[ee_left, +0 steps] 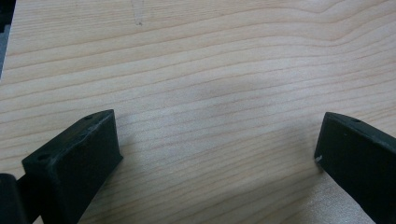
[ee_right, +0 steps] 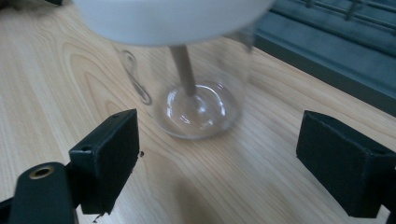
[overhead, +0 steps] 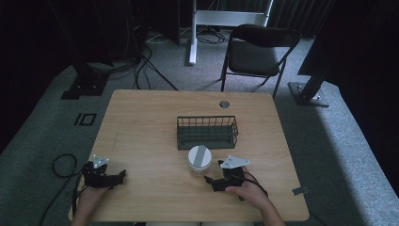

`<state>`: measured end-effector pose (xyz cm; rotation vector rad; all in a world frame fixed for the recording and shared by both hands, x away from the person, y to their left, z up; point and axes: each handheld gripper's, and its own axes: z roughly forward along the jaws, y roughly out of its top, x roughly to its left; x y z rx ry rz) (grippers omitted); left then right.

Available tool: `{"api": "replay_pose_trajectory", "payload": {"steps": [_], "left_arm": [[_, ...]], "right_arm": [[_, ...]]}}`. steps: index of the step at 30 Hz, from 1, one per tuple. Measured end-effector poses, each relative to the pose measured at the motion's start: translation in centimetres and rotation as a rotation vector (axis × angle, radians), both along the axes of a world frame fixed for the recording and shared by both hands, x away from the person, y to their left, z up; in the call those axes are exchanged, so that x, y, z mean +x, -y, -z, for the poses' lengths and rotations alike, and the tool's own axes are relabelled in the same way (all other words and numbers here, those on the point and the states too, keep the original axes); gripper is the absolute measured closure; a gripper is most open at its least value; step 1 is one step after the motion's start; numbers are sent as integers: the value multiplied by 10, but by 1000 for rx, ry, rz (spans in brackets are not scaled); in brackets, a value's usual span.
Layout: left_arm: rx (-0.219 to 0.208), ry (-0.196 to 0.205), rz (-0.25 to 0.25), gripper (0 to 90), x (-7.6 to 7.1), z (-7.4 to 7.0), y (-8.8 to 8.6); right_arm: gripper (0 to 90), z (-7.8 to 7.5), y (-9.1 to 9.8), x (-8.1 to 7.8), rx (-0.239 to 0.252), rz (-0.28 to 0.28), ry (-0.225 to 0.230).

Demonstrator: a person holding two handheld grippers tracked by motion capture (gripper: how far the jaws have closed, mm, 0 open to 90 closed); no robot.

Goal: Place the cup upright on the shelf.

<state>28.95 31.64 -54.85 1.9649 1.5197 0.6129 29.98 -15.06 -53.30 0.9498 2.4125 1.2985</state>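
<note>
The wooden bench (overhead: pixel 141 136) carries a dark wire basket (overhead: pixel 207 133) at its middle, and everything else sits on the person's side of that basket. Just in front of it stands a clear jar (ee_right: pixel 201 100) with a white lid (overhead: pixel 199 157), upright. The right gripper (ee_right: pixel 219 163), jaws spread wide and holding nothing, faces the jar low down; a glancing jaw could tip the smooth glass or shove it against the basket. The left gripper (ee_left: pixel 217 154), also spread, rests well off to the basket's left.
</note>
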Motion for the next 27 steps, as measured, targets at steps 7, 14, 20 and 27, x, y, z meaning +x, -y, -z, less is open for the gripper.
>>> {"api": "replay_pose_trajectory", "payload": {"steps": [7, 14, 20, 27], "left_arm": [[0, 0, 0, 2, 0, 0, 0], [0, -1, 0, 1, 0, 0, 0], [0, -1, 1, 2, 0, 0, 0], [0, 0, 1, 1, 0, 0, 0]], "right_arm": [[131, 0, -11, 2, 29, -14, 7], [131, -1, -19, 4, 51, -20, 20], [131, 0, -24, 6, 69, -20, 23], [131, -1, -30, 8, 95, -9, 46]]}}
